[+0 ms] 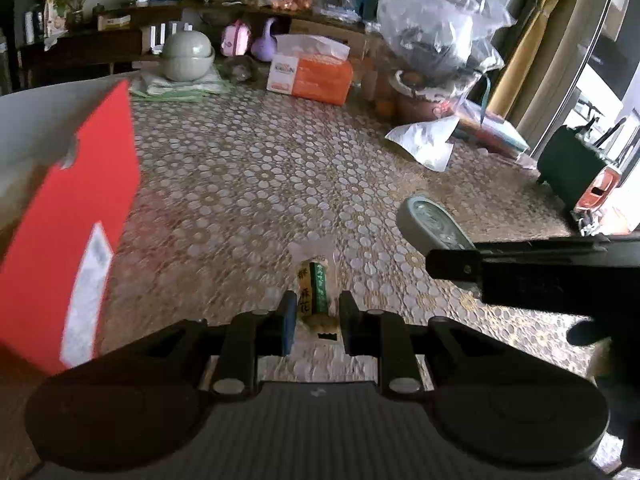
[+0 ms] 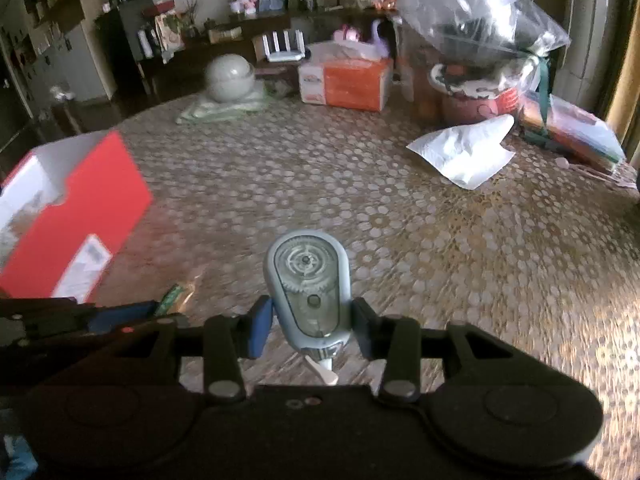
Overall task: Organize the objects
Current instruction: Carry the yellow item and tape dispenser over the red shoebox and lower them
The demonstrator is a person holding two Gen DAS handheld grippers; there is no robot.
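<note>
My left gripper (image 1: 314, 312) is shut on a small clear snack packet (image 1: 314, 294) with green and yellow print, held above the patterned tablecloth. My right gripper (image 2: 312, 316) is shut on a grey-blue correction tape dispenser (image 2: 307, 284), its white tip pointing back toward the camera. The dispenser also shows in the left wrist view (image 1: 430, 224), with the right gripper's body at the right. The snack packet (image 2: 172, 298) pokes out at the lower left of the right wrist view. An open red box (image 1: 68, 216) with a white inside stands at the left, also in the right wrist view (image 2: 76, 208).
At the table's far side stand a pale green lidded bowl (image 1: 187, 56) on a folded cloth, an orange tissue box (image 1: 312, 74), a large clear plastic bag (image 1: 436, 28) over a pot, and a crumpled white paper (image 1: 428, 140). A dark object (image 1: 568, 172) sits far right.
</note>
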